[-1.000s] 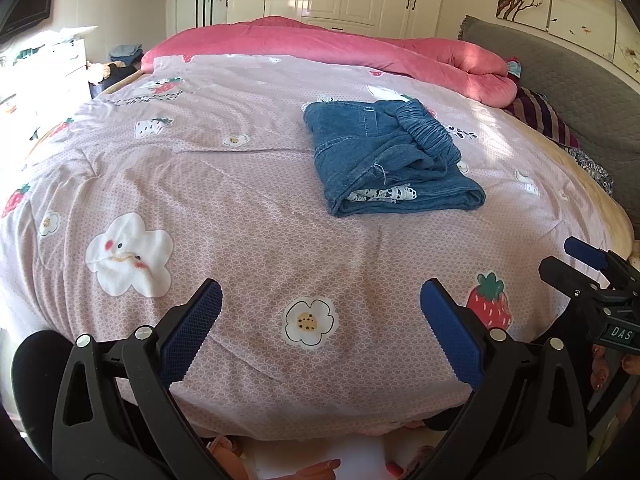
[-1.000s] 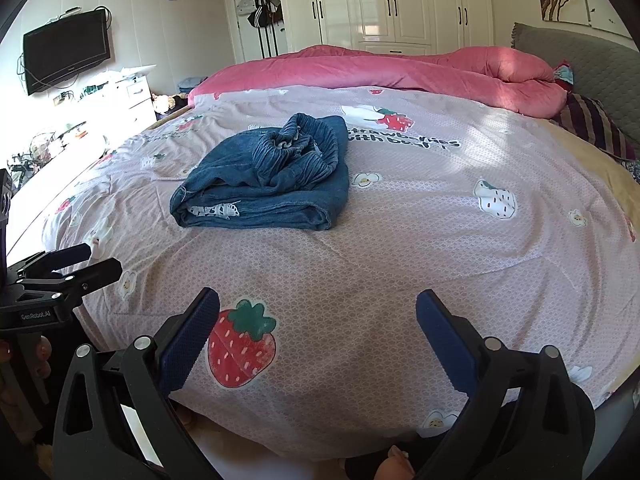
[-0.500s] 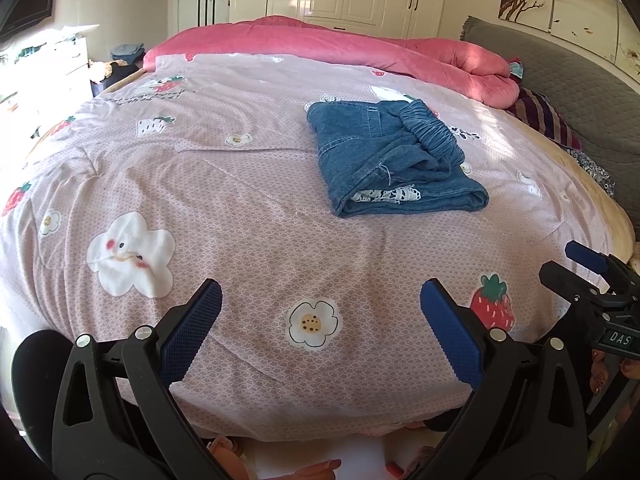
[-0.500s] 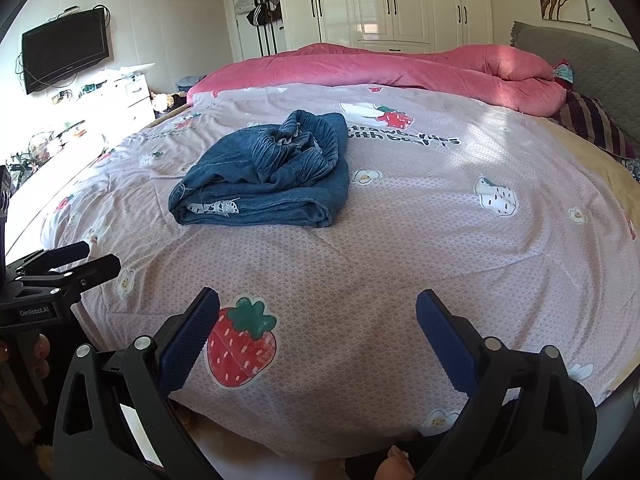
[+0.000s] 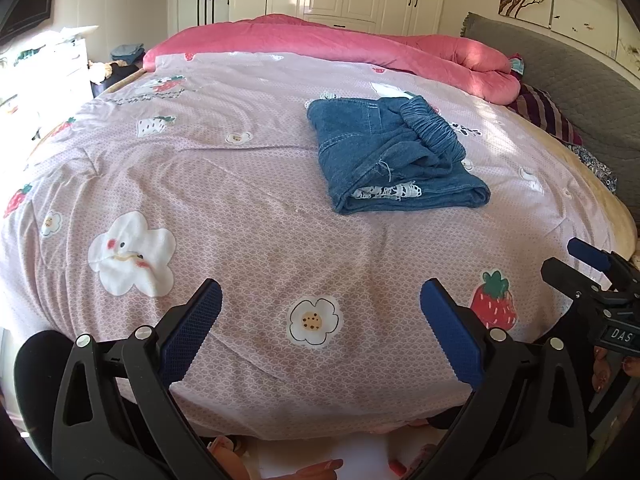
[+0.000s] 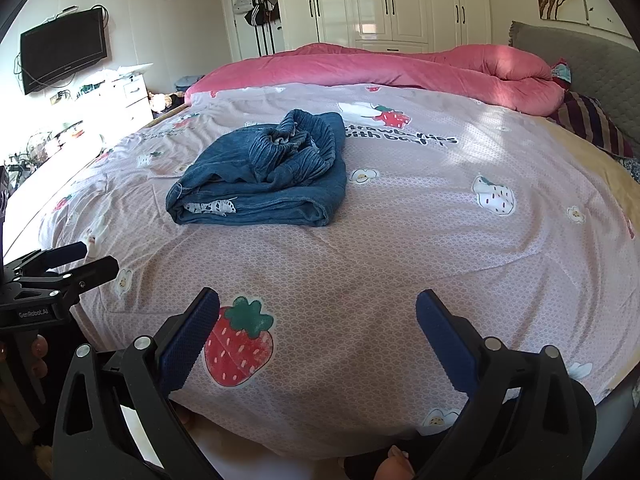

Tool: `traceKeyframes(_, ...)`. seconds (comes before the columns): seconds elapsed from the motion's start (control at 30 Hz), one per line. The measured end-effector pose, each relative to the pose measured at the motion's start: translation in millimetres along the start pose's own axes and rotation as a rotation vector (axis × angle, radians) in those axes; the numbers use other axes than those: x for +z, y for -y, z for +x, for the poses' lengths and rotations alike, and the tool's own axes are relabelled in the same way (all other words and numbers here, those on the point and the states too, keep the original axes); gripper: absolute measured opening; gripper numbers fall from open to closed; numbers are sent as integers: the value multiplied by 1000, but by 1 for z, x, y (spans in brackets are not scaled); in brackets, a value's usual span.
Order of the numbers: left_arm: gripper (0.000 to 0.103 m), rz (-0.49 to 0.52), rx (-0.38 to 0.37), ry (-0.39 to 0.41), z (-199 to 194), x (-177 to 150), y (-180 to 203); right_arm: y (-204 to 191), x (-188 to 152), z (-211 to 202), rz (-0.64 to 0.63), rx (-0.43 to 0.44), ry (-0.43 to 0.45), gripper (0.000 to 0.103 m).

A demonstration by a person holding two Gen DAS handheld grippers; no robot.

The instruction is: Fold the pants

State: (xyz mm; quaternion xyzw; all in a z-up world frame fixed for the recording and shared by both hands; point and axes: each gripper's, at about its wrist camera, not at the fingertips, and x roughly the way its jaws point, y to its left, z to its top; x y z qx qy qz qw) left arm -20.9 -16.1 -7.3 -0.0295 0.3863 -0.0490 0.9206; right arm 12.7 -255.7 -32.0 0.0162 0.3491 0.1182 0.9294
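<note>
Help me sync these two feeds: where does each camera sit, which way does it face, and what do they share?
Left wrist: on the left gripper at the bed's near edge, facing the headboard side; own open fingers show, right gripper at right.
Right wrist: on the right gripper, same facing; own open fingers show, left gripper at left.
Shared: folded denim pants on the pink bedspread, pink duvet.

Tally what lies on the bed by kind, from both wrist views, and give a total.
Folded denim pants: 1
Pink quilt, bunched along the far side of the bed: 1
Striped pillow by the headboard: 1
Total: 3

Both tongs, left and right, are open and hold nothing.
</note>
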Motion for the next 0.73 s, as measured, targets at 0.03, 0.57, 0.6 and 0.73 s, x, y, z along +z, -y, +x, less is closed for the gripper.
traceKeyframes(0.03,93,-1,-3,0,0,0,0,0,0,0,1,-2,0,98)
traceKeyframes(0.57,93,-48,102,89,0,55,-53,79,29,23,134,-142,-16,98)
traceKeyframes(0.6,93,-46,181,71,15,67,-70,94,37,27,147,-169,-16,98)
traceKeyframes(0.73,93,-95,315,-24,75,112,-140,174,80,51,232,-339,-37,98)
